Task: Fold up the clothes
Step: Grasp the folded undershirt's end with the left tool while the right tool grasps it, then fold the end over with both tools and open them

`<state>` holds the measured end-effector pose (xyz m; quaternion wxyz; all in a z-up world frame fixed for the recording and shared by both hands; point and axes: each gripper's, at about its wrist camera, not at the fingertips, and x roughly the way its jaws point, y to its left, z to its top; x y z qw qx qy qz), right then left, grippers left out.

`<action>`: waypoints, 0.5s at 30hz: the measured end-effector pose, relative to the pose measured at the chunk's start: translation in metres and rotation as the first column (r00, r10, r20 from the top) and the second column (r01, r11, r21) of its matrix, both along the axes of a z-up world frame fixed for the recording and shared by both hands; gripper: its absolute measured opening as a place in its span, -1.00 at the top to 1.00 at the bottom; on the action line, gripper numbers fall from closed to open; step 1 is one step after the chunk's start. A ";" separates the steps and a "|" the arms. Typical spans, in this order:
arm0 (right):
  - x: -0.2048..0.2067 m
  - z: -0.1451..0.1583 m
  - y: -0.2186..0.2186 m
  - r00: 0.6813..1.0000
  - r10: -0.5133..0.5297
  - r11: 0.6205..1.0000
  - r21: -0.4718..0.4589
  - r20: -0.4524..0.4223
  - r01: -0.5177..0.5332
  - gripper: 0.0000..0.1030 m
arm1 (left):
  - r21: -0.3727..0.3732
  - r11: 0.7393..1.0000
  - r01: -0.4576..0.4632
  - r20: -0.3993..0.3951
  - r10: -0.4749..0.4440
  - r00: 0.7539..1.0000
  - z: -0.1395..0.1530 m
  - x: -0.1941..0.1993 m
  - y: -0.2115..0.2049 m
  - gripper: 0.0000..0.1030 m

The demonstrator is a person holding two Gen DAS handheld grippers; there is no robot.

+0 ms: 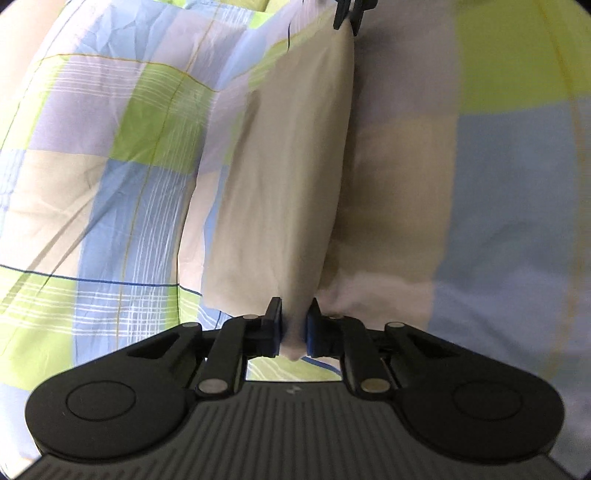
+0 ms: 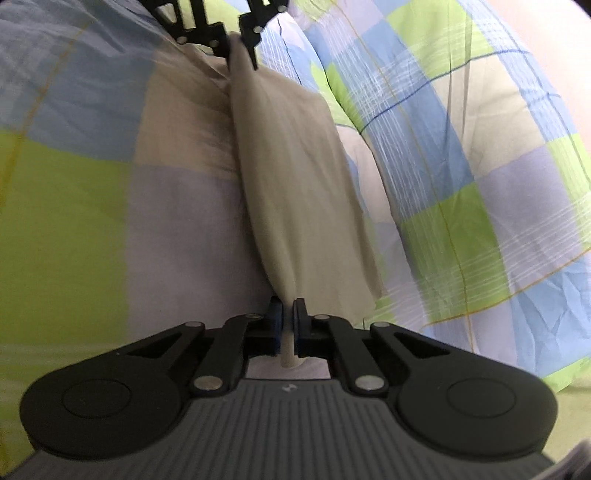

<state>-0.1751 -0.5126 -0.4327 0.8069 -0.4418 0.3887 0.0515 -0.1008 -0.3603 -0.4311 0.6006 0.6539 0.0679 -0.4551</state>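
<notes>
A cream cloth garment (image 1: 280,192), plain and thin, hangs stretched as a taut band between the two tools, raised just above a bed covered in a checked sheet (image 1: 110,177) of green, blue, lilac and beige squares. Which kind of garment it is cannot be told from these views.

The cloth looks light, soft and limp: it creases into fine wrinkles and sags in the middle of its span, so it will likely drape and slip unless pinched firmly. Its edges or corners seem the best places to hold, and that is where both tools have it.

The left tool (image 1: 293,328) is pressed together on a gathered nub of the cloth, with a small tuft poking out behind its blue pads. The right tool (image 2: 288,325) is likewise pinching the opposite end, its jaws almost meeting on a thin rolled edge.

The left wrist view shows the broad face of the cloth falling away to the left, and the right tool (image 1: 349,14) as a small dark clamp at the top of the picture, gripping the far end. The right wrist view shows the cloth's face falling to the right, and the left tool's (image 2: 242,48) open linkage at the far end, with the fabric bunching into folds there. It also shows more of the rumpled sheet (image 2: 461,155) rising at the right.
</notes>
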 end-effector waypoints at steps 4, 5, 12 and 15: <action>-0.031 0.018 0.007 1.000 -0.010 0.999 0.035 0.001 0.010 0.95 | 0.005 1.000 -0.009 -0.007 0.009 1.000 0.010 -0.035 0.008 0.75; -0.039 0.021 0.010 1.000 -0.003 0.999 0.045 -0.006 0.003 0.96 | 0.006 1.000 -0.014 -0.009 0.014 1.000 0.012 -0.044 0.012 0.75; -0.116 0.040 0.042 0.997 0.046 0.991 0.128 -0.054 -0.039 0.96 | 0.041 0.999 -0.019 -0.026 0.020 0.999 0.014 -0.106 0.045 0.73; -0.135 0.041 0.054 0.996 0.041 0.986 0.166 -0.079 -0.027 0.95 | 0.079 0.997 -0.015 -0.023 0.016 1.000 0.007 -0.121 0.053 0.51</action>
